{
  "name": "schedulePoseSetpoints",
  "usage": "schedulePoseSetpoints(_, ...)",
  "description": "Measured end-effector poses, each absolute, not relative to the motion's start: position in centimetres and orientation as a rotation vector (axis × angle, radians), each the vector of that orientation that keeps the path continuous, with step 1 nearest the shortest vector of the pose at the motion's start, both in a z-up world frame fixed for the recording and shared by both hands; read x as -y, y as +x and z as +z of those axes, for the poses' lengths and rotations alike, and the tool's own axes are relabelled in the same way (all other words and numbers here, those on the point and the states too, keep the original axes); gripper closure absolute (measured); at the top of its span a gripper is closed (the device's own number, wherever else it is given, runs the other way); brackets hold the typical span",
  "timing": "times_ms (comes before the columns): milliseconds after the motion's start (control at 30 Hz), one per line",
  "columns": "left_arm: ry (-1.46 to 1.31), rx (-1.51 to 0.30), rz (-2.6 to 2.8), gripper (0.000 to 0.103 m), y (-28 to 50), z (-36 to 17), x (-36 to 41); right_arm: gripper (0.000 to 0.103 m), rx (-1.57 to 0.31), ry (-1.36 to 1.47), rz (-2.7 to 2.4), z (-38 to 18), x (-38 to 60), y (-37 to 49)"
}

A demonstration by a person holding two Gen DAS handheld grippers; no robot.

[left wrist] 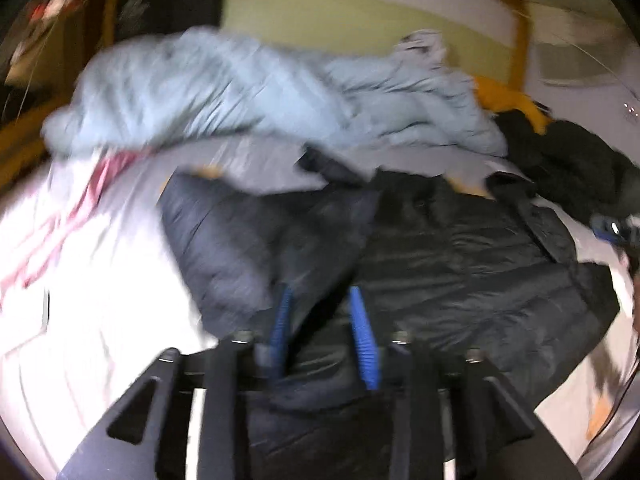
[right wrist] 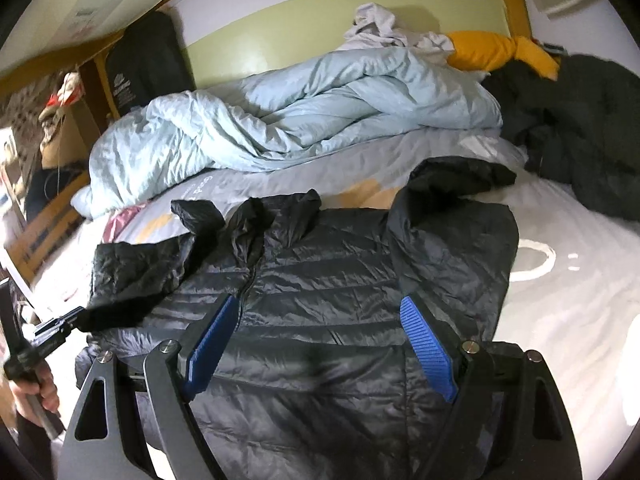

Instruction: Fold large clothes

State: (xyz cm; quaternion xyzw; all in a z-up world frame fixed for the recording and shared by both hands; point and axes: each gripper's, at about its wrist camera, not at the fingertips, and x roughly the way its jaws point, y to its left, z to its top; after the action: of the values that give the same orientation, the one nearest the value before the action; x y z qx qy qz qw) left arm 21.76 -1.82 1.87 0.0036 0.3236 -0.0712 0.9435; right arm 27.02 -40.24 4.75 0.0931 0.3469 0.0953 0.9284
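Nearest the right wrist camera, the right claw (right wrist: 320,312) stands with its blue pads (right wrist: 430,354) wide apart above the lower body of a dark quilted puffer jacket (right wrist: 328,280); no cloth lies between them. The jacket is spread front-up on the bed (right wrist: 580,300), its zipper running up the middle, one sleeve folded over near the collar on the right side and the other sleeve (right wrist: 132,276) pulled out to the left. At that left edge the left claw (right wrist: 78,316), held by a hand (right wrist: 30,392), meets the sleeve's cuff; whether it pinches the fabric cannot be told from this view. In the blurred left wrist view, the left claw (left wrist: 322,312) shows a narrow gap between its blue pads (left wrist: 364,340), with dark jacket fabric (left wrist: 460,264) bunched in and under that gap; whether the pads press on it cannot be told through the blur. Behind the jacket a pale grey bedsheet with orange and pink print (right wrist: 280,184) covers the mattress. Farther back lies a rumpled light blue duvet (right wrist: 300,108), and to its right a heap of dark clothing (right wrist: 576,120). At the far end sit an orange pillow (right wrist: 496,50) and crumpled white cloth (right wrist: 376,24) against the green and white wall (right wrist: 280,20).
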Motion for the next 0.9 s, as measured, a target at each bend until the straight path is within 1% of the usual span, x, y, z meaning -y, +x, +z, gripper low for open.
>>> schedulePoseSetpoints(100, 0.095, -0.648, -0.202, 0.068, 23.1, 2.4, 4.7, 0.018, -0.706, 0.209, 0.164, 4.8, 41.3, 27.1)
schedulePoseSetpoints(167, 0.107, -0.665, -0.214, 0.068, 24.7, 2.6, 5.3, 0.018, -0.700, 0.212, 0.120, 4.7, 42.1, 27.2)
schedulePoseSetpoints(200, 0.096, -0.660, -0.227, 0.066, 25.7, 2.9, 5.7, 0.018, -0.703, 0.215, 0.108, 4.6, 42.4, 27.4)
schedulePoseSetpoints(233, 0.082, -0.664, -0.237, 0.059, 26.7, 3.0, 5.8, 0.018, -0.712, 0.223, 0.101, 4.3, 42.7, 27.7)
schedulePoseSetpoints(300, 0.052, -0.688, -0.247, 0.052, 29.2, 2.9, 6.3, 0.018, -0.730, 0.230, 0.091, 3.9, 43.1, 28.1)
schedulePoseSetpoints(400, 0.045, -0.724, -0.260, 0.052, 32.9, 1.8, 7.1, 0.018, -0.763, 0.225, 0.059, 3.2, 43.2, 28.7)
schedulePoseSetpoints(500, 0.086, -0.774, -0.265, 0.052, 36.4, 0.3, 8.5, 0.018, -0.757, 0.198, 0.066, 3.6, 42.5, 28.4)
schedulePoseSetpoints(567, 0.137, -0.845, -0.215, 0.052, 39.2, -1.4, 9.7, 0.018, -0.739, 0.165, 0.079, 4.1, 41.7, 28.1)
schedulePoseSetpoints(633, 0.101, -0.905, -0.186, 0.054, 41.5, -3.3, 10.1, 0.018, -0.720, 0.108, 0.087, 4.5, 40.8, 28.0)
schedulePoseSetpoints(667, 0.044, -0.934, -0.216, 0.057, 42.4, -4.3, 9.9, 0.018, -0.715, 0.086, 0.090, 4.6, 40.4, 27.9)
schedulePoseSetpoints(733, -0.022, -1.010, -0.217, 0.101, 43.8, -6.2, 9.5, 0.018, -0.701, 0.028, 0.081, 4.7, 39.8, 28.0)
schedulePoseSetpoints(800, -0.038, -0.970, -0.231, 0.101, 43.3, -5.8, 9.4, 0.018, -0.703, 0.004, 0.065, 4.7, 39.8, 28.2)
schedulePoseSetpoints(900, 0.067, -0.811, -0.287, 0.101, 40.2, -2.6, 11.3, 0.018, -0.715, 0.017, 0.066, 5.0, 40.2, 28.3)
